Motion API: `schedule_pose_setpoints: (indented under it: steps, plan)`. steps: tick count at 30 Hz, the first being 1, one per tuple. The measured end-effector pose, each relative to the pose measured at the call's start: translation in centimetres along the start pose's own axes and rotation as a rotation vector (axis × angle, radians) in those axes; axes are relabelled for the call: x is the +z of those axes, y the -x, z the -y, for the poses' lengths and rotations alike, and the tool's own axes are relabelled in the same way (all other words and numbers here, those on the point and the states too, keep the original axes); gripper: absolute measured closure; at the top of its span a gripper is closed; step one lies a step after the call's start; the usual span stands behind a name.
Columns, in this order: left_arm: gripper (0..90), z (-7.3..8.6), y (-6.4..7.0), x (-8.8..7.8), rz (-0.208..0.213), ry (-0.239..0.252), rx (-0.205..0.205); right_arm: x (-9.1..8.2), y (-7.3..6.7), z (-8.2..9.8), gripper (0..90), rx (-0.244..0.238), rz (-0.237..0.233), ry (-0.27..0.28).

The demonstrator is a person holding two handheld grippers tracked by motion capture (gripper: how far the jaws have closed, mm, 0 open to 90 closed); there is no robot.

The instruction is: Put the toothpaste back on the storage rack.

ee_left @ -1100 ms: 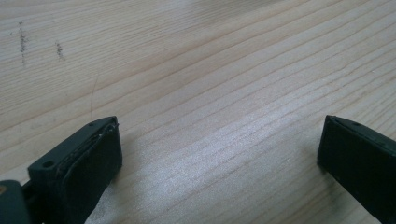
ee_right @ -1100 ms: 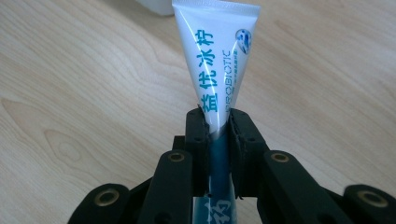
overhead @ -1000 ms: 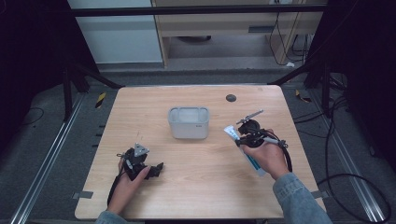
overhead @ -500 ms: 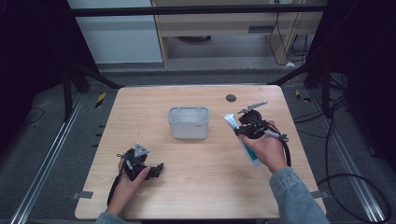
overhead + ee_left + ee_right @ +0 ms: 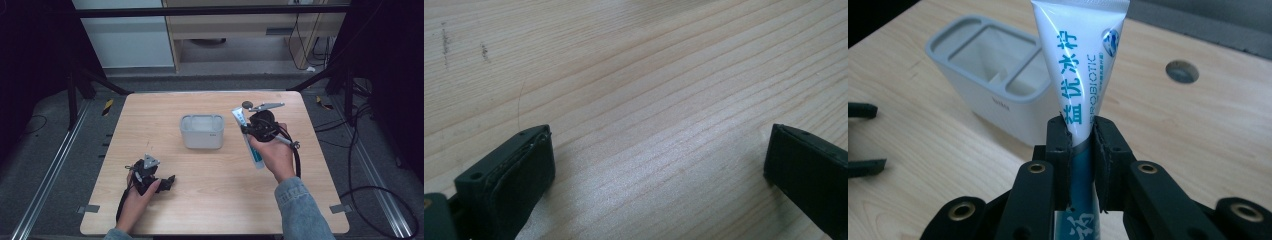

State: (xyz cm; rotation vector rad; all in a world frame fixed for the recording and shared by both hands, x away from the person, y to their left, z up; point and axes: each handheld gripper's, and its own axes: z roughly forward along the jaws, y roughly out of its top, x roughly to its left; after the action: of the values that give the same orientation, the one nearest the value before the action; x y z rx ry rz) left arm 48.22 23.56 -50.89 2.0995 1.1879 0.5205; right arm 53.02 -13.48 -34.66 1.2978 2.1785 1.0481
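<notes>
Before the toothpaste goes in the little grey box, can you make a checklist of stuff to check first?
1. Grip: the right gripper is shut on the white and blue toothpaste tube, pads on both flat sides: ok.
2. Tube lifted off the pale wooden table: ok.
3. Tube above the grey plastic holder with open compartments: not ok, it is off to one side.
4. Compartments free to take the tube: ok, the ones visible look empty.
5. Which end of the tube faces down: cannot tell.
6. The left gripper, open, resting on the table away from the holder: ok.
</notes>
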Motion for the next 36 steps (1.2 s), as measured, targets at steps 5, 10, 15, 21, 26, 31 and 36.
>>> schedule_pose_setpoints:
  steps: [5,10,15,21,26,31,36]
  plan:
    - [0.0,0.0,0.1,0.1,-0.007,0.003,-0.010,-0.7,-0.5,-1.5,79.0,-0.005,0.004,0.057]
    - [0.0,-0.1,0.1,0.1,-0.007,0.000,-0.006,-0.9,-0.7,-2.6,79.1,-0.001,0.022,0.094]
    - [0.0,-0.1,0.1,0.1,-0.009,0.001,-0.012,-1.3,-0.7,-3.4,79.0,0.034,0.036,0.151]
    - [0.0,0.0,0.3,0.0,-0.019,0.000,-0.019,-1.5,-1.1,-3.7,79.0,0.064,0.053,0.221]
    - [0.0,0.2,0.7,-0.2,-0.023,0.000,-0.023,-1.4,-2.1,-3.6,79.0,0.074,0.061,0.262]
    - [0.0,0.2,0.8,-0.2,-0.023,0.002,-0.025,-0.9,-2.1,-4.0,79.1,0.097,0.062,0.297]
    - [0.0,0.1,0.8,-0.2,-0.017,-0.004,-0.016,-0.3,-2.2,-4.6,79.0,0.101,0.072,0.317]
